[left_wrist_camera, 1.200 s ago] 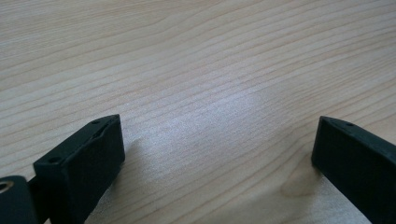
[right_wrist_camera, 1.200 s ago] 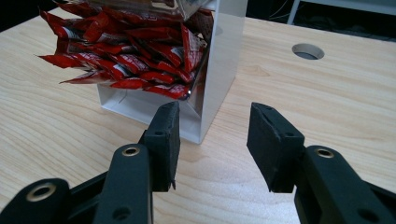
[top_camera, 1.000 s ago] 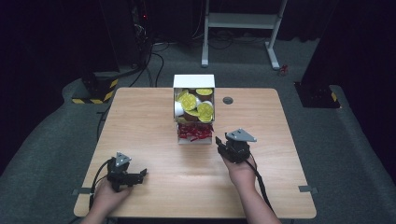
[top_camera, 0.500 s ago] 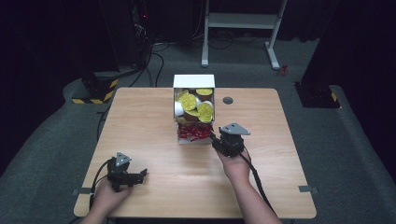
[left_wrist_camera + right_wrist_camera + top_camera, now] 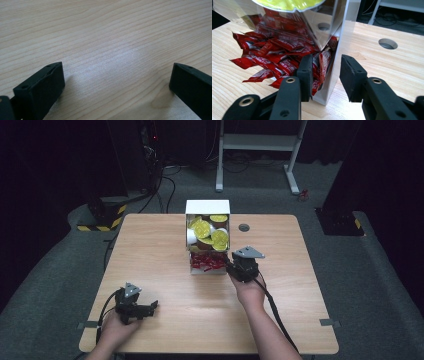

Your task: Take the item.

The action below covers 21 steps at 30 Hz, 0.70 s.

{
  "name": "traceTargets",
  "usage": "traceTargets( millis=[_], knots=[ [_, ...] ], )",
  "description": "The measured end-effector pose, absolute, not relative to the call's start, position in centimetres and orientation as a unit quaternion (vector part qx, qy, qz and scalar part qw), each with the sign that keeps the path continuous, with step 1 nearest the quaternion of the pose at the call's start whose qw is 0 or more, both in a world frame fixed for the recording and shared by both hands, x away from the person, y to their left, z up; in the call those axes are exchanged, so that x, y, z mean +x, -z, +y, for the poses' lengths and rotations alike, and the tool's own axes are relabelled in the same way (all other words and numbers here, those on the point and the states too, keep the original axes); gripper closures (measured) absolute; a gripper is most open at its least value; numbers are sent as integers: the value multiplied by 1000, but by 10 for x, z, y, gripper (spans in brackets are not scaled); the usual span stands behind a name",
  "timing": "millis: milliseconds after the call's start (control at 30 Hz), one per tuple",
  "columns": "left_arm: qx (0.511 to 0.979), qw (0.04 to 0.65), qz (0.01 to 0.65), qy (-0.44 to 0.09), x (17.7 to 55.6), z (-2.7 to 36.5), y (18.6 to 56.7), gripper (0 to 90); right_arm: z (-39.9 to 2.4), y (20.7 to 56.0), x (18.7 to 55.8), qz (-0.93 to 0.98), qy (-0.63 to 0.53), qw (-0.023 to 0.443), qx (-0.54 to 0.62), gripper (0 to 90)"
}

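Note:
A white dispenser box (image 5: 207, 207) stands at the table's far middle, with yellow-lidded cups (image 5: 202, 227) in its upper part and red packets (image 5: 206, 261) spilling from its bottom tray. My right gripper (image 5: 230, 264) is at the tray's front right corner. In the right gripper view it (image 5: 325, 58) is open and straddles the box's right wall (image 5: 339, 45): one jaw is inside against the red packets (image 5: 269, 60), the other outside. My left gripper (image 5: 152, 306) rests low over the near left of the table, open (image 5: 116, 72) with bare wood between its jaws.
A round cable hole (image 5: 244, 227) sits in the tabletop just right of the box, and it appears again as the hole (image 5: 388, 43) beyond the outer jaw. A white desk frame (image 5: 260, 150) and cables lie on the floor behind the wooden table (image 5: 300, 285).
My right gripper has moved forward and left, up to the box's front right corner and onto its wall. The left gripper has stayed where it was.

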<state>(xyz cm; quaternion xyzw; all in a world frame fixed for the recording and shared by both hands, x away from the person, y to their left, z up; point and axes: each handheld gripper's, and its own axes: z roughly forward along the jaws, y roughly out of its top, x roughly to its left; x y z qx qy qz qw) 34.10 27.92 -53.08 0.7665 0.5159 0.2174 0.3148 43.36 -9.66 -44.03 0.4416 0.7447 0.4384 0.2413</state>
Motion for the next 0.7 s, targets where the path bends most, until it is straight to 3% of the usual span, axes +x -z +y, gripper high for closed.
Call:
traceTargets(
  millis=[700],
  knots=[
    [765, 316, 517, -217, 341, 279, 531, 4, -92, 449, 445, 748, -434, 240, 442, 770]
  ],
)
